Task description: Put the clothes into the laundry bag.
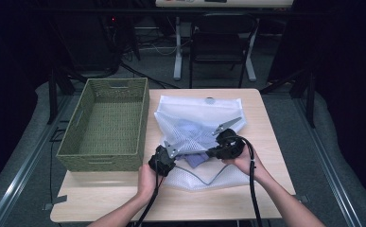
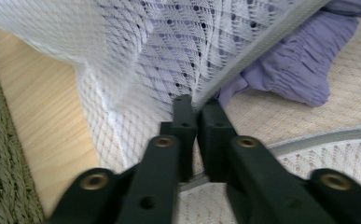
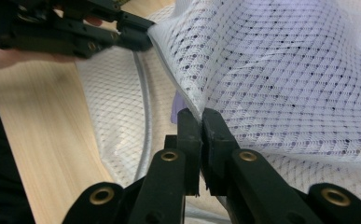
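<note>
Hands come in low from my near edge, wrists angled inward toward each other. My left claw [image 1: 167,152] is clamped on the upper edge of the white mesh bag [image 1: 204,111]; my right claw [image 1: 214,152] pinches the same edge just beside it. That bag lies mid-worktop [image 1: 261,142], a purple garment [image 2: 299,70] inside, right of the green woven basket [image 1: 83,142].

A green woven basket [image 1: 106,124] stands on the left part of the light wooden bench [image 1: 275,156], with slot handles in its walls. Beyond the bench, on the grey floor [image 1: 161,71], stands a dark chair [image 1: 217,45] beside white desk legs [image 1: 178,52].
</note>
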`<action>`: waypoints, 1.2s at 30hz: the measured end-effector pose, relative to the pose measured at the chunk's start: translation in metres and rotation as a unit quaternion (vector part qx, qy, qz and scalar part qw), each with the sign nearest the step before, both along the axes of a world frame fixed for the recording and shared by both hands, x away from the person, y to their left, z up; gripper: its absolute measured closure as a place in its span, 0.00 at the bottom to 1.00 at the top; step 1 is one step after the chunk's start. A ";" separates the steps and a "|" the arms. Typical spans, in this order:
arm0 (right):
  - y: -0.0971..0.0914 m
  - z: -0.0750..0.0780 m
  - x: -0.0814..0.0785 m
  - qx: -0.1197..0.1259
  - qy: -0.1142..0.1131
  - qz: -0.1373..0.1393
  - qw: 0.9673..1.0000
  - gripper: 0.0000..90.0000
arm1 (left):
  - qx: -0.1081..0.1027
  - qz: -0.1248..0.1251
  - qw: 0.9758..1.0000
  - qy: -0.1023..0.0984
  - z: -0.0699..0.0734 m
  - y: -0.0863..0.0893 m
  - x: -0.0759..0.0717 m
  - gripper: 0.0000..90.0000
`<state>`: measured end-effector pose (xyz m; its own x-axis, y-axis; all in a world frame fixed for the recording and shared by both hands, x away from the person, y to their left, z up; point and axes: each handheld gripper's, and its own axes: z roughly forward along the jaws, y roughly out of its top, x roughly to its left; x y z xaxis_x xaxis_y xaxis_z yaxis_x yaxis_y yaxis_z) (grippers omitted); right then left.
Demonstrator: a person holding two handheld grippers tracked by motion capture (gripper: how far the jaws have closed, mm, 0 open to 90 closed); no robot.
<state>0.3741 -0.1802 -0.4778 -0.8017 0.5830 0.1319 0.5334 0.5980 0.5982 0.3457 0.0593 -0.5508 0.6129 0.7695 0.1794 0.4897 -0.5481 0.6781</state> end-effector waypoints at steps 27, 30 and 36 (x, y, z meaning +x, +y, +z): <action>-0.024 -0.054 -0.015 -0.152 -0.052 -0.058 0.985 0.94 | -0.035 -0.067 0.993 0.096 0.018 0.025 -0.012 0.98; -0.029 -0.053 -0.014 -0.158 -0.040 -0.054 0.985 0.98 | -0.018 -0.082 0.990 0.112 0.012 0.027 -0.013 0.98; -0.028 -0.058 -0.014 -0.166 -0.021 -0.041 0.985 0.99 | 0.013 -0.098 0.986 0.136 0.004 0.025 -0.010 0.98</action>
<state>0.3606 -0.2083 -0.5355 -0.7511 0.6511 -0.1093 0.5663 0.7205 0.4002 0.3357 0.0841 -0.5470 0.7773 0.6291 0.0057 0.5347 -0.6654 0.5209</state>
